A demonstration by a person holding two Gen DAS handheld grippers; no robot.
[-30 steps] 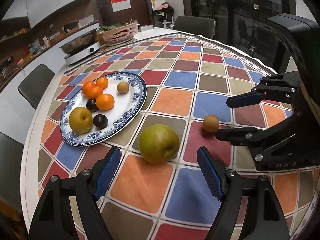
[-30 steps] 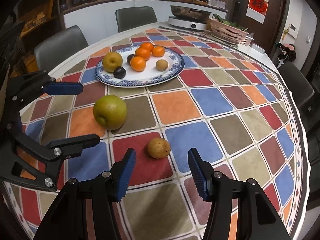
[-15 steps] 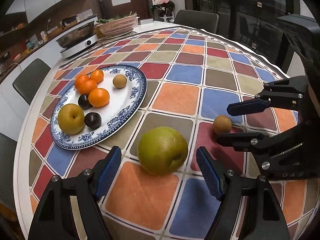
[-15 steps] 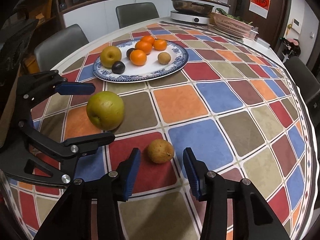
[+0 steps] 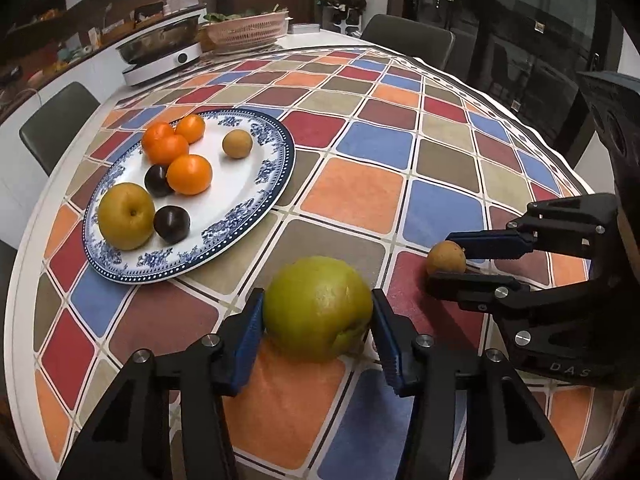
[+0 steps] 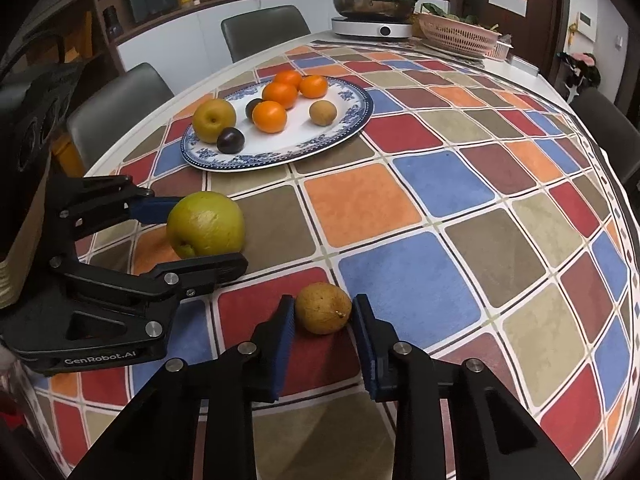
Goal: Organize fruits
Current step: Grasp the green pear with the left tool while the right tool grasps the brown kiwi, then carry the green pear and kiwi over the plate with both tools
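A large green pear lies on the checked tablecloth. My left gripper is shut on it, both blue pads touching its sides; the pear also shows in the right wrist view. A small brown fruit sits between the pads of my right gripper, which is shut on it; it also shows in the left wrist view. A blue-and-white plate further back holds three oranges, two dark plums, a yellow pear and a small brown fruit; the plate shows too in the right wrist view.
A hotplate with a pan and a pink basket stand at the table's far end. Grey chairs surround the table. The white table edge runs along the left.
Both grippers moved forward and down around their fruits and closed: the left on the green pear, the right on the small brown fruit.
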